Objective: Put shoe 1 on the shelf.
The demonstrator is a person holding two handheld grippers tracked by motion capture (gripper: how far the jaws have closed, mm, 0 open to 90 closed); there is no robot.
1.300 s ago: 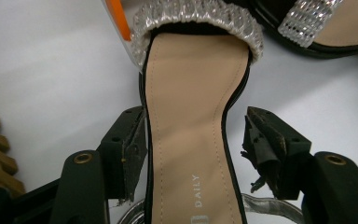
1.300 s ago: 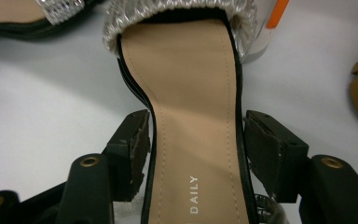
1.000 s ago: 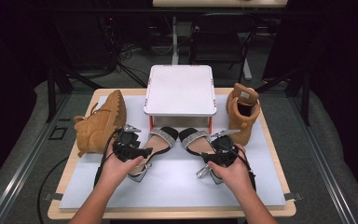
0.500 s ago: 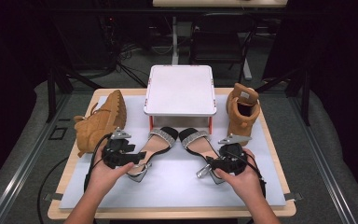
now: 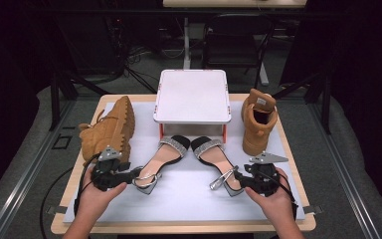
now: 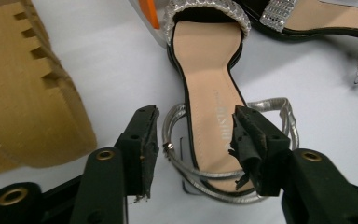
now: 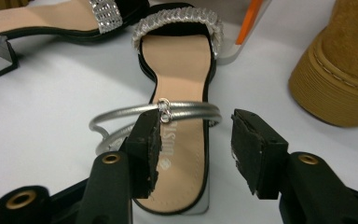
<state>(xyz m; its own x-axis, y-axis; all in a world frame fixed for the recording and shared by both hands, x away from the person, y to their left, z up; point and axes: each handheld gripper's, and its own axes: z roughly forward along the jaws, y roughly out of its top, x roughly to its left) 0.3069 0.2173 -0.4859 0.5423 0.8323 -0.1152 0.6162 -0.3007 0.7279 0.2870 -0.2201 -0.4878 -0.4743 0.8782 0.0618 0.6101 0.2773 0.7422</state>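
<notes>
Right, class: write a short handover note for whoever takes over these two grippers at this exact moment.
Left gripper: jaws have just been closing around the left sandal's heel end, pads not yet pressing.
Right gripper: likewise around the right sandal's heel.
Both sandals lie on the mat with toes under the white stand, boots either side.
Done: both approaches. Left: grip and move the sandals.

High view: fixed above the person's edge of the table, faced forward and down, far enough to take in the white stand at centre and all the footwear round it. Left gripper view: rode low and close, looked along its jaws at the heel end of the left sandal in front of the stand. Right gripper view: equally close over the right sandal; both shared the stand's orange leg and the neighbouring sandal.
</notes>
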